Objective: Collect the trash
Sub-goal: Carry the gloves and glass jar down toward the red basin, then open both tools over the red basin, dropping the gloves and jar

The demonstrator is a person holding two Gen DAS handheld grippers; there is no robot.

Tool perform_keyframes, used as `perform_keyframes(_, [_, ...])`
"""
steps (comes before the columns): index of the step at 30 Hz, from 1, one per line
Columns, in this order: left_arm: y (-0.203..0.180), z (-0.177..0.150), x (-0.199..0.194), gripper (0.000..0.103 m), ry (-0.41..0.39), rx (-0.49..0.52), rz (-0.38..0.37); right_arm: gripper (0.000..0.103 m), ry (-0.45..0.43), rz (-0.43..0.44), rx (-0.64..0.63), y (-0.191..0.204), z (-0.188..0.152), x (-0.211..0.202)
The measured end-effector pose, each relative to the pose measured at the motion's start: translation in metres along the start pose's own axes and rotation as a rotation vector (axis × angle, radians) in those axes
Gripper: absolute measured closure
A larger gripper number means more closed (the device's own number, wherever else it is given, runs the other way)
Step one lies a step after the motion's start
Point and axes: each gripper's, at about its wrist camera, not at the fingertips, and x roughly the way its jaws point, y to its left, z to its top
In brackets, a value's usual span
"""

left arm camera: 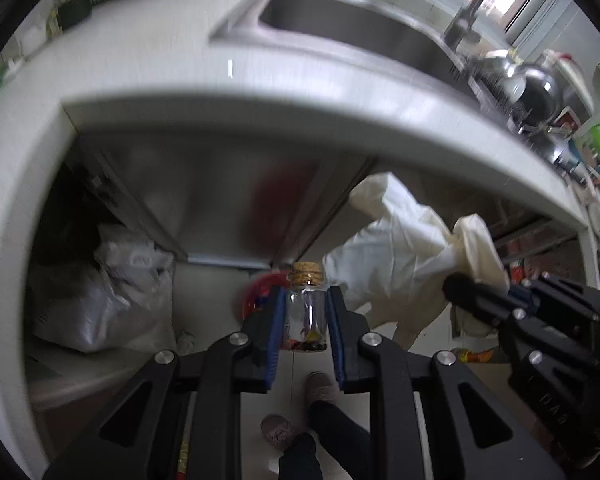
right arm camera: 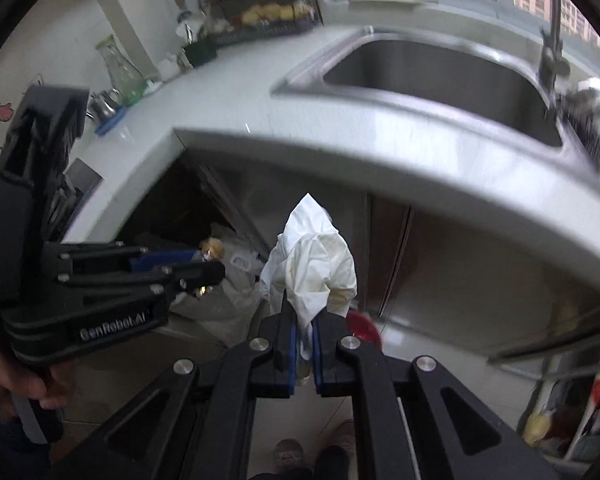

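A small clear glass jar with a cork stopper (left arm camera: 305, 308) is being clamped by the left gripper (left arm camera: 305, 320), while a crumpled white paper towel (right arm camera: 316, 268) is being pinched by the right gripper (right arm camera: 304, 340). Both are being carried below the white countertop edge (left arm camera: 260, 108); next, seemingly, release into the red bin (right arm camera: 364, 326) just beyond.

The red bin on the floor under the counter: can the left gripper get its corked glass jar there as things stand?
Probably yes. The left gripper holds the corked glass jar just above the red bin, with nothing visible between them.
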Motion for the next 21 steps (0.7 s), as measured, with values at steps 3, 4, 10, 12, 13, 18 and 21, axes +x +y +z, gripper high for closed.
perform_keyframes(3, [0.007, -0.021, 0.041, 0.084, 0.025, -0.026, -0.01, 0.098, 0.028, 0.003, 0.011, -0.009, -0.02, 0.037])
perform_keyframes(4, [0.01, -0.028, 0.056, 0.084, 0.032, -0.034, -0.012, 0.098, 0.038, 0.003, 0.012, -0.013, -0.026, 0.051])
perform_keyframes(10, [0.025, -0.056, 0.155, 0.084, 0.053, -0.029, -0.002, 0.098, 0.082, -0.012, -0.005, -0.037, -0.067, 0.14])
perform_keyframes(12, [0.03, -0.064, 0.186, 0.084, 0.055, -0.034, -0.005, 0.098, 0.094, -0.015, -0.002, -0.049, -0.081, 0.171])
perform_keyframes(13, [0.034, -0.069, 0.21, 0.084, 0.062, -0.035, 0.002, 0.098, 0.102, -0.018, -0.004, -0.053, -0.087, 0.186])
perform_keyframes(18, [0.053, -0.084, 0.295, 0.084, 0.083, -0.037, 0.004, 0.098, 0.125, -0.031, -0.013, -0.069, -0.112, 0.263])
perform_keyframes(21, [0.059, -0.094, 0.343, 0.084, 0.098, -0.033, -0.008, 0.098, 0.144, -0.048, -0.038, -0.072, -0.13, 0.309])
